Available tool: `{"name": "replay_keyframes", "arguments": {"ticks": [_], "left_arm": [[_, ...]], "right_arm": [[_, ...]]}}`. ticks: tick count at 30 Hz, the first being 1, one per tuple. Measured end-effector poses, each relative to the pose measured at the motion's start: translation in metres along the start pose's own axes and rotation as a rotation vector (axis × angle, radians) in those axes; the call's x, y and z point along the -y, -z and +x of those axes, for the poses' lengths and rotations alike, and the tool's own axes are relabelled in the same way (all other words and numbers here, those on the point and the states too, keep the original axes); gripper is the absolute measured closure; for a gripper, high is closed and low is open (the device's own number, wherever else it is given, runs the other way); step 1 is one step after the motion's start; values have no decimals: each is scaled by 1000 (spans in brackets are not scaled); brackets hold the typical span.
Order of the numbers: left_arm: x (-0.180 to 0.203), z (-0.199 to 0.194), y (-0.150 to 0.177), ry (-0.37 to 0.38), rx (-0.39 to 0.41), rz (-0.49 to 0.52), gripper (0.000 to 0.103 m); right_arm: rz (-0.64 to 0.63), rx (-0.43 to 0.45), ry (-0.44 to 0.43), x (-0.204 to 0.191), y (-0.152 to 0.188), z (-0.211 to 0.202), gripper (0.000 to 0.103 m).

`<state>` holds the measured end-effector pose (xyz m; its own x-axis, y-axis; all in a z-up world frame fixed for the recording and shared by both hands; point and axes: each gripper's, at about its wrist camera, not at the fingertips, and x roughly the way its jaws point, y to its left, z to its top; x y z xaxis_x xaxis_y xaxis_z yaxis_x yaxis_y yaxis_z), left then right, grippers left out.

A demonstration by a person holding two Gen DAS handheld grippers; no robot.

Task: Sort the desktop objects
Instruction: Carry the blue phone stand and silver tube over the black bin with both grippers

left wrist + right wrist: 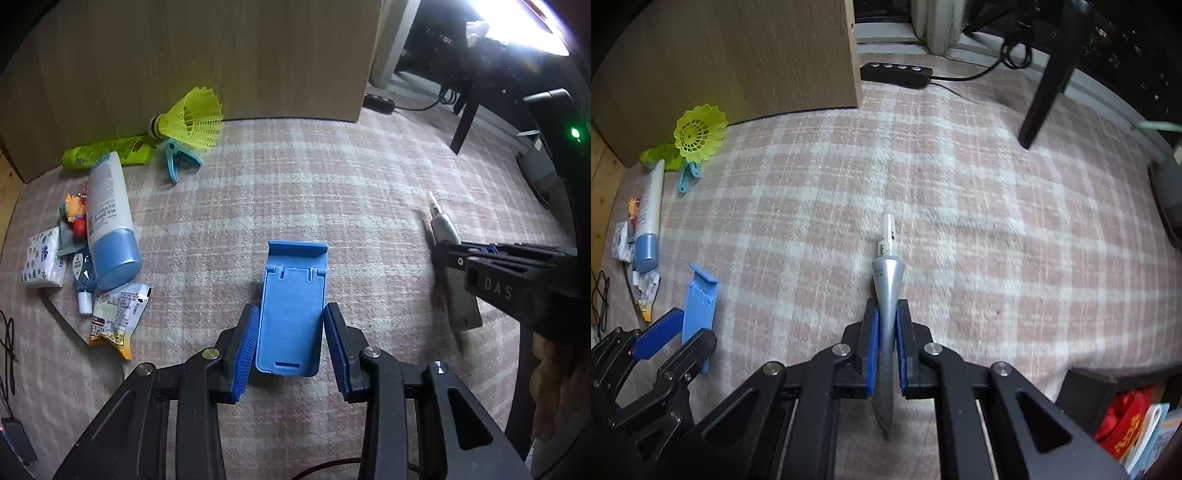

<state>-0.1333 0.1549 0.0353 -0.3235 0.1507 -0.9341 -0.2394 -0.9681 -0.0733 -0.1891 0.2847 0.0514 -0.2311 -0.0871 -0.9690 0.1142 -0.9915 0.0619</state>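
On plaid cloth point(960, 192) — ribbed-pad grippers, squeezed silver tube point(886, 295)

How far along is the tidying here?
Mostly done: a pile of bottles, tissues and packets, with a shuttlecock, sits by the wooden panel. In hand: the left gripper holds a blue phone stand, the right gripper a silver tube. Both still need placing.

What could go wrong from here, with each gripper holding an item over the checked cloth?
1. The left gripper holds the blue phone stand only by its lower end, so it may pivot or slip.
2. The right gripper pinches the tapered silver tube, which could squirt out.
3. The pile by the white bottle is crowded; placing there may knock items.
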Motion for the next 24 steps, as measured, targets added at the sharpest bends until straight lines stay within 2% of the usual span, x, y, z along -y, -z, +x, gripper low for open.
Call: {"name": "replay_keyframes", "arguments": {"ticks": [5, 10, 13, 15, 16, 20, 24], "left_arm": [[12, -8, -2, 7, 20, 18, 68], [36, -34, 3, 27, 58, 54, 68], [55, -50, 8, 42, 80, 88, 68], [69, -65, 15, 57, 94, 111, 68], [77, -71, 18, 64, 100, 124, 68], [114, -87, 31, 90, 124, 201, 68], [153, -97, 43, 130, 128, 268, 68]], "right_arm": [[1, 46, -8, -3, 16, -31, 95], [5, 103, -21, 9, 43, -81, 95], [9, 129, -25, 47, 70, -114, 95], [19, 157, -12, 59, 87, -137, 95], [22, 167, -6, 31, 77, -110, 95], [48, 206, 29, 41, 101, -122, 95], [112, 222, 48, 72, 131, -138, 95]]}}
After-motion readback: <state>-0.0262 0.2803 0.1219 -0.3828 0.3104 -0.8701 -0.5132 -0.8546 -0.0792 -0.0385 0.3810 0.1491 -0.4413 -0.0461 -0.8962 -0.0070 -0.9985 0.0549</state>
